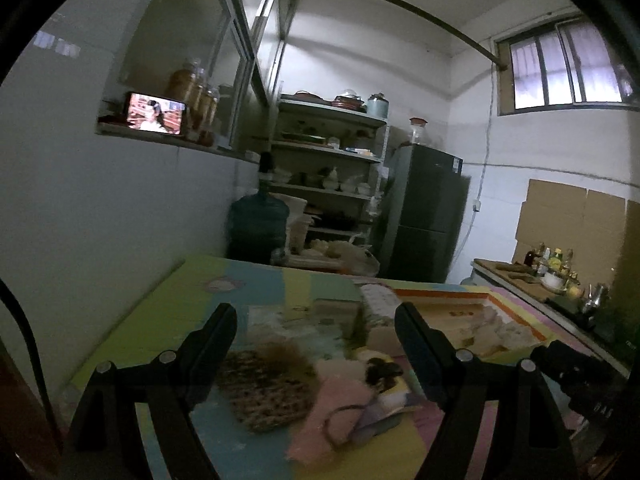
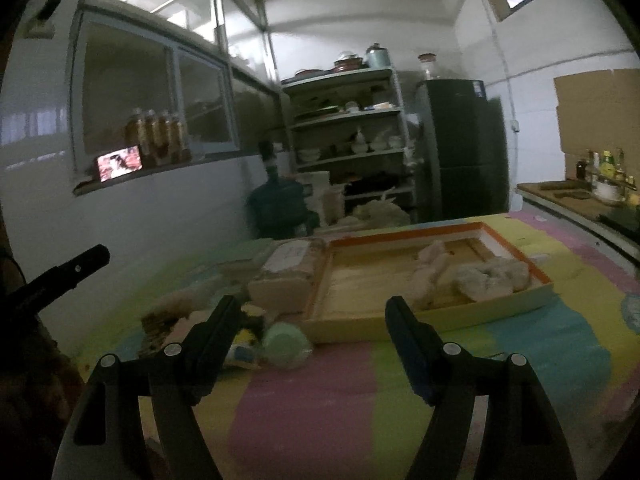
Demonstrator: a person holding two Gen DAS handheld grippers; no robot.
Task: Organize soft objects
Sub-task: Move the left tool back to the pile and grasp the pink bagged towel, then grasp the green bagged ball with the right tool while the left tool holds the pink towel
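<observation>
In the left wrist view my left gripper point(image 1: 316, 316) is open and empty above a pile of soft things on the colourful mat: a brown speckled furry pouch point(image 1: 266, 388), a pink cloth point(image 1: 340, 408) and a small doll with dark hair point(image 1: 382, 372). The orange-edged shallow box point(image 1: 516, 316) holding cream plush pieces lies to the right. In the right wrist view my right gripper point(image 2: 312, 312) is open and empty, just short of the same box point(image 2: 516, 292), with cream plush pieces point(image 2: 492, 278) inside. A pale green round soft object point(image 2: 284, 342) lies between the fingers' line and the box.
A cardboard box point(image 2: 286, 276) stands left of the orange-edged box. Beyond the table are a water jug point(image 1: 258, 224), shelves point(image 1: 328, 168) and a dark fridge point(image 1: 424, 212). A counter with bottles point(image 1: 556, 268) runs along the right. My left gripper's finger point(image 2: 76, 266) shows at the left.
</observation>
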